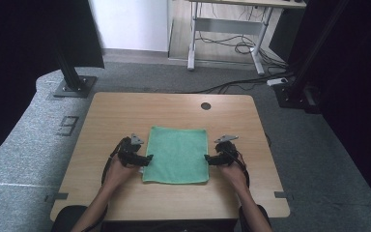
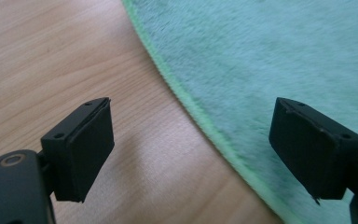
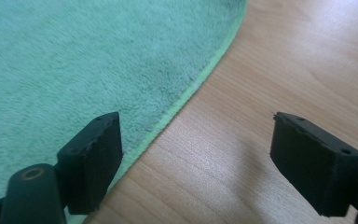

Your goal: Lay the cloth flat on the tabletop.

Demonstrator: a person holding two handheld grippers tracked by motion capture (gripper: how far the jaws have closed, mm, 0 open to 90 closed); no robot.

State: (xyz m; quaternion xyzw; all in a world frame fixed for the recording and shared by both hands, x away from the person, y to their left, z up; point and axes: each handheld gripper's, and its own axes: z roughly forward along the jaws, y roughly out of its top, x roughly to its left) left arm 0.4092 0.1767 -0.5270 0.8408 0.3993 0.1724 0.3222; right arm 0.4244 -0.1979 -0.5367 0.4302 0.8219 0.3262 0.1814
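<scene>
A green cloth (image 1: 176, 154) lies flat at the centre of the table (image 1: 116, 116). The left gripper (image 1: 147, 158) and right gripper (image 1: 206, 158) sit at its left and right edges, jaws wide apart, each straddling the hem, gripping nothing.

1. One green cloth (image 1: 176, 154) is seen spread flat on the table.
2. One wooden table (image 1: 125, 116) is shown, with one round dark hole (image 1: 206, 106) counted near its far edge.
3. Two grippers are counted: the left gripper (image 1: 146, 158) and the right gripper (image 1: 208, 158), each with two black jaws held wide apart.
4. Two forearms are seen entering from below.
5. One second desk (image 1: 232, 29) is visible beyond.
</scene>
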